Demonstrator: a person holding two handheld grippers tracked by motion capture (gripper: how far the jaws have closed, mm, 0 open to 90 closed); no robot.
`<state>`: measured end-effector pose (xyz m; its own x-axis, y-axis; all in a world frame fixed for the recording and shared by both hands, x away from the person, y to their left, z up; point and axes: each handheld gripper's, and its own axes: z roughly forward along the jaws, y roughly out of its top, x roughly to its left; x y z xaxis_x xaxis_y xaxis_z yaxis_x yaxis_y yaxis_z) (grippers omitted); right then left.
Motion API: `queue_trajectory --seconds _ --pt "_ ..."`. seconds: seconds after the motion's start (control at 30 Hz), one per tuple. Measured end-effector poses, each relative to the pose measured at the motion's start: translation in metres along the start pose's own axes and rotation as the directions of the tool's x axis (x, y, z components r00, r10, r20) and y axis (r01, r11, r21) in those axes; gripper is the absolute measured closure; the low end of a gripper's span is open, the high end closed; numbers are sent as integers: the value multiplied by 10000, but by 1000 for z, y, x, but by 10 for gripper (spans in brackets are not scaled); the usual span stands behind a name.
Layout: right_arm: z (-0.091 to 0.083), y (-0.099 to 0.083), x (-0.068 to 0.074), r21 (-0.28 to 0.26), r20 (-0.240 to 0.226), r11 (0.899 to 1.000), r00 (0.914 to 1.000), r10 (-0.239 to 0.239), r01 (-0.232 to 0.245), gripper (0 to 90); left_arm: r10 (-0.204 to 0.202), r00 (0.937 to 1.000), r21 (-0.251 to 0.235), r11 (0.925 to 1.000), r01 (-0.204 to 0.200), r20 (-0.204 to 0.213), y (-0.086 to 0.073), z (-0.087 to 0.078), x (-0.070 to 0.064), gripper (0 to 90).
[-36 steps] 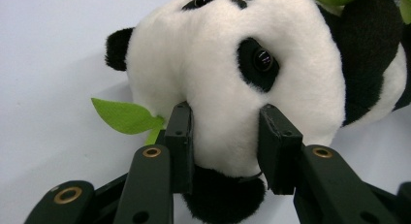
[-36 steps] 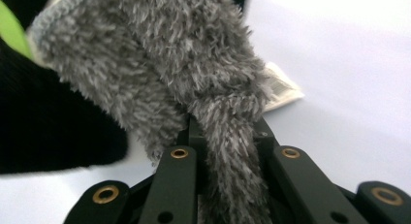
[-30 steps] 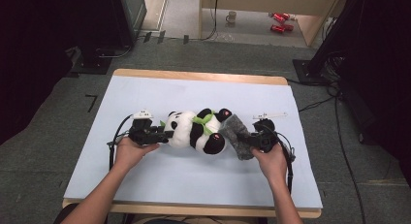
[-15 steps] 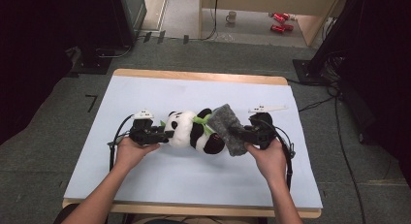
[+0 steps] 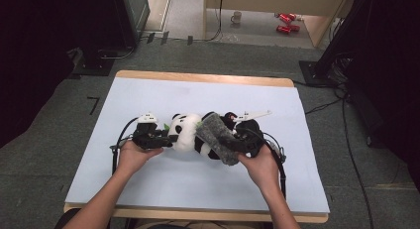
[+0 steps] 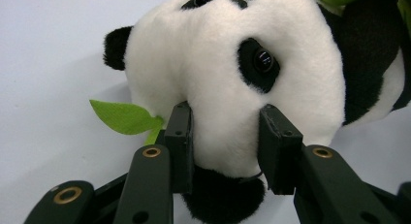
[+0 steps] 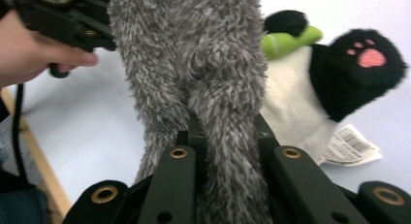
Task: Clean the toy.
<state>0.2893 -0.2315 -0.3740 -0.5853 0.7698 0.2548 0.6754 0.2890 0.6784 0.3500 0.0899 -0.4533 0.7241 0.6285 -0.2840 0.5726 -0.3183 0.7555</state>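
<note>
you're in the middle of wrapping or dressing the panda plush [image 5: 185, 135] with the grey fuzzy cloth [image 5: 218, 137]. your left gripper [image 6: 225, 151] has its jaws pinched into the panda's head, which bulges white between them, with a green felt leaf [image 6: 123, 118] just to the left of the jaws. your right gripper [image 7: 225, 151] is pinching a fold of the grey fuzzy cloth, which rises straight up from between its jaws and hangs in front of the panda's belly; beyond it, to the right, a black paw with a pink pad [image 7: 371, 56] sticks up and a paper tag [image 7: 351, 146] lies on the table [image 5: 297, 120].

the next move, as i judge it, calls for you to keep the head pinned with the left while you carry the cloth across the body with the right, without tugging the toy out of the left jaws.

count: one panda, one grey cloth, one paper tag, two grippers, two hands. on the far floor, one mug [image 5: 236, 17] and two red cans [image 5: 285, 23].
</note>
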Motion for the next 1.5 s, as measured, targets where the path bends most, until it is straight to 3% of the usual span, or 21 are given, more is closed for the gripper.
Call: queue_trajectory --seconds 0.3,0.73,0.83,0.9,1.0,1.13,1.3,1.4,1.5 --pt "0 -9 -20 -223 74 9981 9983 577 -575 788 8 10000 0 10000 -8 8 0 0 0 621" --pt "5 -20 -40 157 408 9935 9929 1120 -1127 791 -12 10000 2 10000 12 26 0 0 1 619" --pt "-2 -20 -45 146 662 9918 9899 1257 -1270 791 -86 10000 6 10000 86 38 0 0 2 618" --pt "-9 -19 -47 -117 597 9901 9883 1402 -1397 791 -127 9999 -22 9999 127 32 0 0 2 618" --pt "-21 -14 -44 -509 452 9898 9898 1350 -1327 790 -144 9999 -32 9999 144 20 0 0 2 618" --pt "-29 -8 -28 -829 82 9907 9940 1093 -1083 790 -124 9999 -16 9999 124 -12 0 0 1 618" --pt "-20 -14 -10 -563 -192 9950 9964 821 -831 787 -95 9999 -9 10000 95 -47 0 0 1 619" --pt "-12 -25 -12 -459 -258 9935 9944 1028 -1039 786 -14 10000 19 10000 14 -64 -1 0 0 619" --pt "-8 -31 -18 -557 108 9917 9931 1170 -1162 788 -26 10000 28 10000 27 -90 -1 0 0 619"
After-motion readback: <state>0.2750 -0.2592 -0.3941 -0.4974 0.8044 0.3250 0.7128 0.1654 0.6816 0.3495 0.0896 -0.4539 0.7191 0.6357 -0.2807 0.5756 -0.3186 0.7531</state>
